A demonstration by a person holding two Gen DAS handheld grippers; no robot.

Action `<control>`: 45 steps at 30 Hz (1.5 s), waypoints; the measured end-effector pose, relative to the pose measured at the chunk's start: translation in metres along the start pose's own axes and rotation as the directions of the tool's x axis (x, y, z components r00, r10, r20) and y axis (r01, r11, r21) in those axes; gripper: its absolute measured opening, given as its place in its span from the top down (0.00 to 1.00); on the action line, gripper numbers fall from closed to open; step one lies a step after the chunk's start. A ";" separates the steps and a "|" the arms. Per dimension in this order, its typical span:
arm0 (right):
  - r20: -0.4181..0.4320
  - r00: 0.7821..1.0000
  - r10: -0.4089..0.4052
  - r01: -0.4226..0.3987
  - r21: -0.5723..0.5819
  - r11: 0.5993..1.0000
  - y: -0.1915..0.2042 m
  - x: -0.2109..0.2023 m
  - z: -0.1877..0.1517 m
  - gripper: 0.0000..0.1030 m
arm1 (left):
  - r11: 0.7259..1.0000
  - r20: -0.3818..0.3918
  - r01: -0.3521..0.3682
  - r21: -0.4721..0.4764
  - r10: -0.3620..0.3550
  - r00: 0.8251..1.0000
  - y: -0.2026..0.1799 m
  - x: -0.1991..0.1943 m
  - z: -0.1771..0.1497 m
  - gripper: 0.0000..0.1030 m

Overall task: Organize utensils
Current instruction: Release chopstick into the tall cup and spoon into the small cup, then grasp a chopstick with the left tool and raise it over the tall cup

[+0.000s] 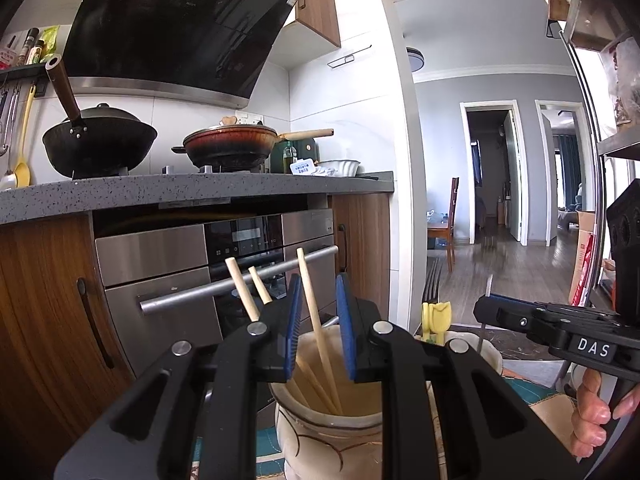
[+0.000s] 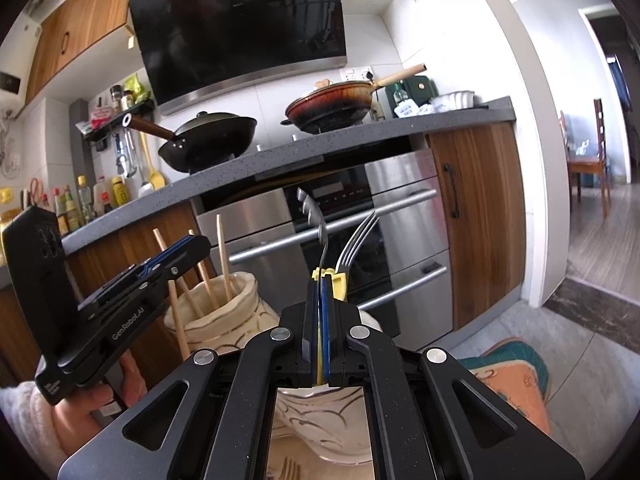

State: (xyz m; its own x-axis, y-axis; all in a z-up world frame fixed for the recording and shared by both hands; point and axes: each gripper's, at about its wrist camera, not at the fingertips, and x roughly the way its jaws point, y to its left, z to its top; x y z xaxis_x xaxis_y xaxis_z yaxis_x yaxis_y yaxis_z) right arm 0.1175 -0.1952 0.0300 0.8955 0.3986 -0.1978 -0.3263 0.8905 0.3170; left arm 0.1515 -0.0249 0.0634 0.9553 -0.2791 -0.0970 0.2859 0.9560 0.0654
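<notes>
3 chopsticks (image 1: 316, 312), 2 jars (image 2: 224, 316), 2 forks (image 2: 356, 242), 2 pans (image 1: 100, 144) and 2 grippers (image 1: 318, 320).

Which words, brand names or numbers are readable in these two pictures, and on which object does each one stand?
"DAS": white letters on the side of the right gripper.
"GenRobot.AI": white letters on the side of the left gripper.
Too small or blurred to read: the sticker on the range hood, the oven display, the white-and-blue packet on the counter, the sauce bottle labels.

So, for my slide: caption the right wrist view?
Right gripper shut on a fork above a jar.
</notes>
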 end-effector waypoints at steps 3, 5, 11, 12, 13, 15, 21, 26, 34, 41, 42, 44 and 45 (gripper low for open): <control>0.002 1.000 0.004 -0.004 -0.005 1.000 0.002 -0.001 0.000 0.85 | 1.000 0.014 0.001 0.005 -0.001 1.000 0.000 -0.008 0.002 0.83; 0.002 1.000 0.006 -0.006 -0.002 1.000 0.002 -0.003 0.000 0.79 | 1.000 0.015 0.002 0.001 -0.002 1.000 0.001 -0.014 0.003 0.83; 0.037 0.999 0.001 -0.001 -0.008 1.000 0.005 -0.020 0.002 0.59 | 0.999 -0.015 0.021 -0.027 -0.021 1.000 0.007 -0.039 -0.001 0.63; 0.043 0.999 -0.004 0.004 -0.012 1.000 0.006 -0.024 0.002 0.57 | 1.000 -0.024 0.018 -0.024 -0.018 1.000 0.007 -0.043 -0.004 0.63; 0.046 0.999 -0.006 0.006 -0.013 1.000 0.007 -0.026 0.003 0.56 | 1.000 -0.043 0.017 -0.019 -0.018 0.999 0.006 -0.047 -0.007 0.63; 0.050 0.999 -0.006 0.007 -0.017 1.000 0.008 -0.033 0.002 0.55 | 0.999 -0.085 0.028 -0.021 -0.029 0.996 0.003 -0.055 -0.016 0.61; 0.050 0.999 -0.001 0.002 -0.004 1.000 0.009 -0.050 -0.006 0.43 | 0.997 -0.202 0.065 -0.052 -0.074 0.977 -0.011 -0.070 -0.045 0.58; 0.043 0.999 -0.003 0.003 -0.009 1.000 0.011 -0.058 -0.014 0.43 | 0.996 -0.302 0.078 -0.029 -0.084 0.950 -0.030 -0.061 -0.060 0.58; 0.047 0.999 -0.001 0.000 0.015 1.000 0.003 -0.065 -0.017 0.43 | 0.996 -0.414 0.082 -0.025 -0.085 0.906 -0.045 -0.042 -0.072 0.74; 0.048 0.999 0.011 -0.013 0.029 1.000 -0.002 -0.067 -0.018 0.43 | 0.995 -0.454 0.060 -0.074 -0.087 0.887 -0.038 -0.026 -0.074 0.94; 0.048 0.999 0.012 -0.013 0.028 1.000 -0.002 -0.068 -0.018 0.43 | 0.995 -0.450 0.058 -0.085 -0.090 0.889 -0.035 -0.026 -0.072 0.94; 0.046 0.999 0.015 -0.016 0.025 1.000 -0.003 -0.068 -0.019 0.43 | 0.993 -0.432 0.057 -0.103 -0.097 0.897 -0.032 -0.030 -0.068 0.94; 0.044 0.999 0.016 -0.017 0.025 1.000 -0.003 -0.068 -0.019 0.43 | 0.993 -0.422 0.056 -0.105 -0.096 0.901 -0.031 -0.034 -0.065 0.94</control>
State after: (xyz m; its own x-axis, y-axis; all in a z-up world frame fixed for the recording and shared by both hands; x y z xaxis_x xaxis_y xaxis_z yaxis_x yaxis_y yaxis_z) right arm 0.0522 -0.2208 0.0252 0.9028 0.4024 -0.1519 -0.3334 0.8779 0.3437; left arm 0.1055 -0.0392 0.0005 0.8023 -0.3052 -0.5130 0.3300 0.9429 -0.0448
